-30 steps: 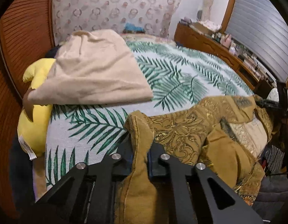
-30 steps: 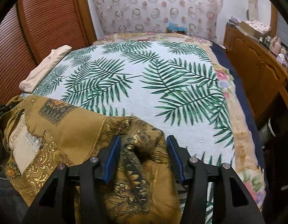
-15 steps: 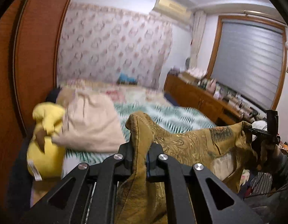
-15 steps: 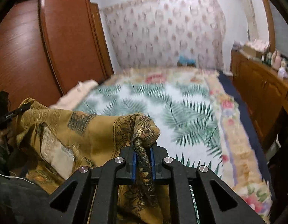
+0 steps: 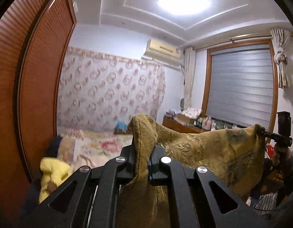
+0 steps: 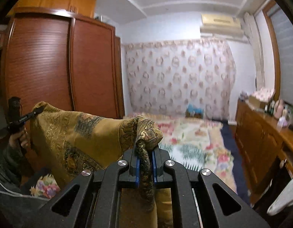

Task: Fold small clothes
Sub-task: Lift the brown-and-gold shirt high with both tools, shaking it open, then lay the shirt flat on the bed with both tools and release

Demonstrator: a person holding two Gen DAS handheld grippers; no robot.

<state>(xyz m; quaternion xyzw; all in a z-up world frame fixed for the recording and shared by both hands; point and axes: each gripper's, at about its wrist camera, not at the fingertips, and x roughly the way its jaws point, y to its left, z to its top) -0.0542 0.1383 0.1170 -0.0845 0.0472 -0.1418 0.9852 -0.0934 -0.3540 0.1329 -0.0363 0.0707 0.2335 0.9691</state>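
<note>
Right wrist view: bed (image 6: 194, 144) at 3 o'clock, low. Gold patterned garment (image 6: 85, 133) airborne, stretched between both grippers, off bed. Right gripper (image 6: 144, 163) clamped on one corner; left gripper (image 5: 142, 161) clamped on other, garment running to 3 o'clock. Judgement: spread stage only; no fold made, laying flat and folding remain.

Your left gripper (image 5: 142, 163) was matte black, its angular arms cut with triangular slots and fastened by silver round-head screws. Your right gripper (image 6: 145, 163) matched it, with blue pads (image 6: 137, 166). Dark sleeves covered your wrists.
</note>
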